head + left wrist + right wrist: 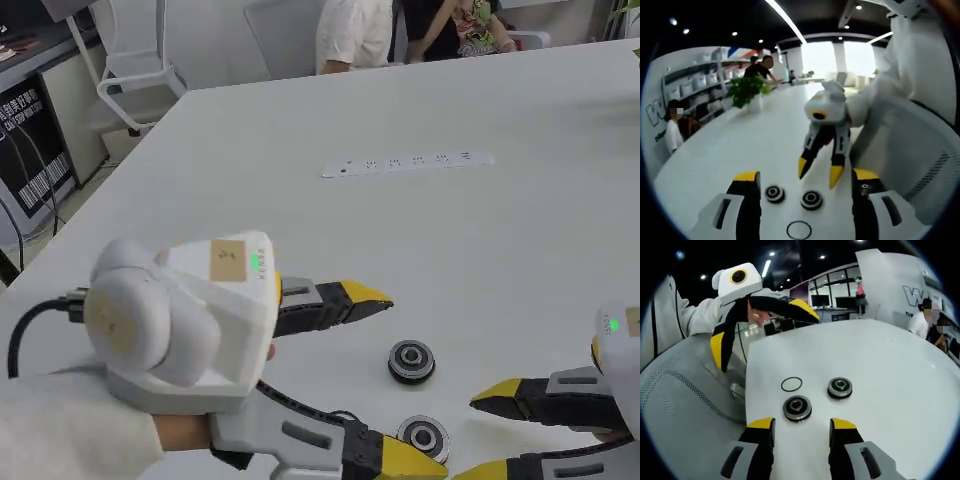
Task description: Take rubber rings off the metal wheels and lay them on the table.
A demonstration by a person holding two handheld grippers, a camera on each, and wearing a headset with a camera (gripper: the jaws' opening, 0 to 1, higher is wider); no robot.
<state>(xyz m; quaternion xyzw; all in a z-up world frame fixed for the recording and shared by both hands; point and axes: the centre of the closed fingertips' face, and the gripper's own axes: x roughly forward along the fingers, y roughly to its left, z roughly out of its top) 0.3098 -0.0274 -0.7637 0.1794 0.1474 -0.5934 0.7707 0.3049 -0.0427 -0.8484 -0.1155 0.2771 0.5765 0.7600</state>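
While a person is holding one set of tongs in each hand over the white bench (pixel 300 200), a metal wheel (pixel 797 408) is lying flat near the bench edge on the person's side. In the right gripper view it is sitting just ahead of the right tongs (pixel 801 423). A second wheel (pixel 840 388) is lying a little farther off and to the side, apart from the first one. A thin black rubber ring (pixel 791 384) is lying flat on the bench by itself. It is just beside the metal wheel and is not touching it. Both wheels are looking dark around the outside, but it is too hard to tell if rings are sitting on them.

The right tongs are standing apart and are holding nothing. The left tongs (pixel 805 176) are spread wide apart too, with nothing gripped in them. In the left gripper view the two wheels and the rubber ring are lying between the yellow tips of the left tongs. The right tongs are pointing down toward the wheels from the other side.

Far back on the bench a long white power strip (pixel 410 163) is lying flat. A green plant (pixel 745 91) is standing on the bench. People (pixel 355 35) are sitting at the far end.
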